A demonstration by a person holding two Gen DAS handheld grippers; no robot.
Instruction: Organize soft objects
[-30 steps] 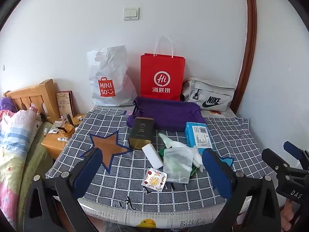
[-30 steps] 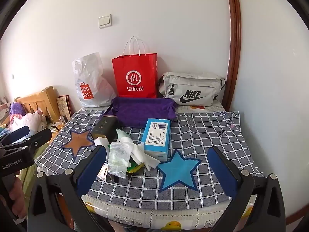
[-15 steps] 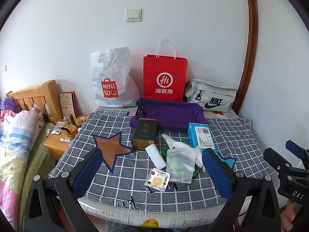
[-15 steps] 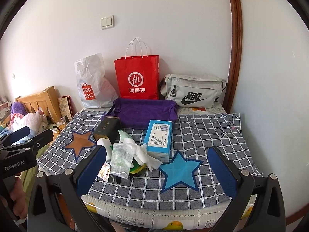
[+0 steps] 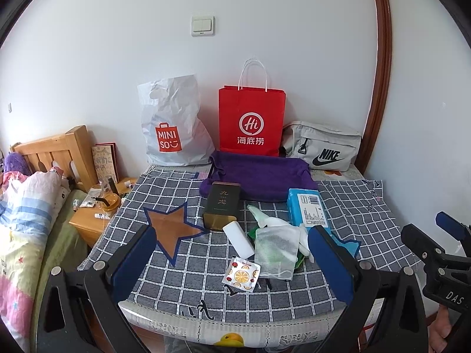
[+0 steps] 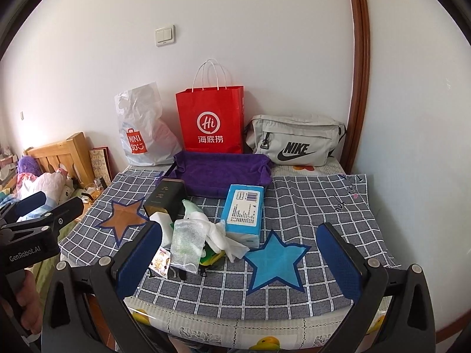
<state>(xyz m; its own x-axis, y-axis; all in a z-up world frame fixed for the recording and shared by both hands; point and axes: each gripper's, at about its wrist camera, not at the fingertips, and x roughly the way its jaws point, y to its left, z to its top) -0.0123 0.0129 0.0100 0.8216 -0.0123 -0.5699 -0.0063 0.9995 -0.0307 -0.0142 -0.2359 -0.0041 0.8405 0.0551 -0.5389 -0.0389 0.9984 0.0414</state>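
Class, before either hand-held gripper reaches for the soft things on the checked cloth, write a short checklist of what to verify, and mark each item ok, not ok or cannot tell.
1. Left hand-held gripper open and holding nothing: ok.
2. Right hand-held gripper open and holding nothing: ok.
3. Purple cloth tray has free room inside: ok.
4. Mesh pouch lies on top of the pile, nothing over it: ok.
5. Blue tissue pack clear of the white tissues: not ok, they touch.
6. What lies under the pouch is soft: cannot tell.
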